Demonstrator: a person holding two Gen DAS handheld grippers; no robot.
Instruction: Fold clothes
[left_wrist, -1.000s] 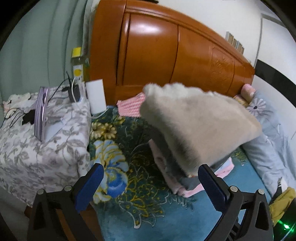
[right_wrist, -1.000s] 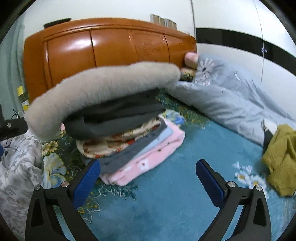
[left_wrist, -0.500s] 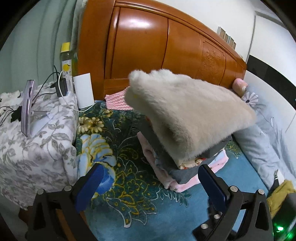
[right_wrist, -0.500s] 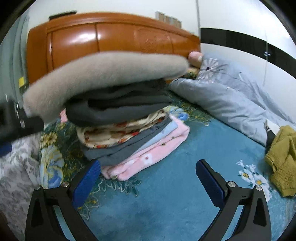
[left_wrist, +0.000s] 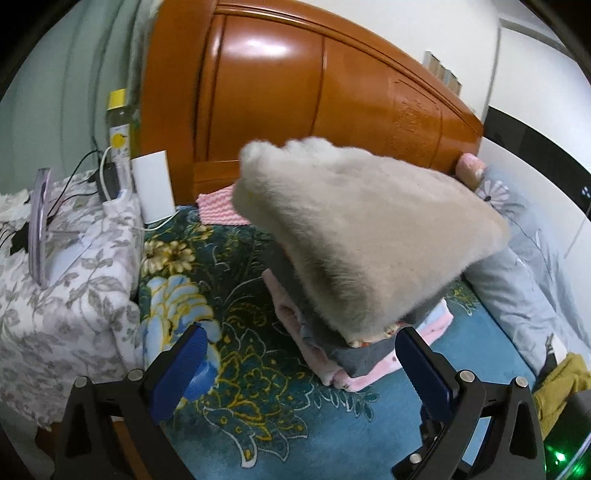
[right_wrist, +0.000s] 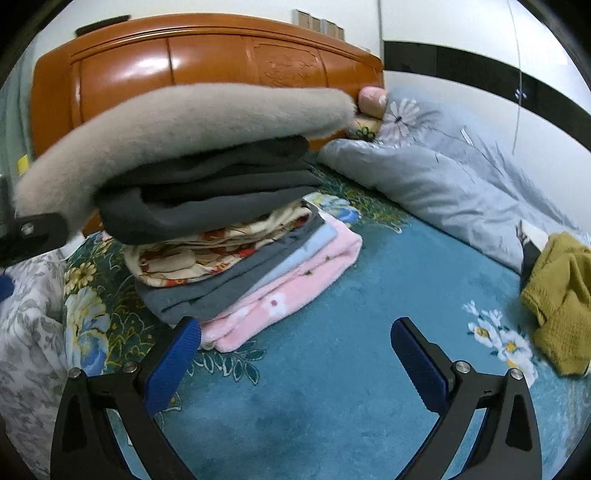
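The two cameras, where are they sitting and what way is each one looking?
Left wrist: sits on the left gripper, looks toward the headboard and the fluffy beige garment; its two open blue fingers show.
Right wrist: sits on the right gripper, looks low across the blue bedspread at the stack's side and the mustard garment; its open fingers show.
Shared: the clothes stack, headboard and grey quilt.

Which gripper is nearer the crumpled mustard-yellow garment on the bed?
Right. The right gripper has the mustard-yellow garment close on its right; the left gripper sees it only at its frame's far right edge.
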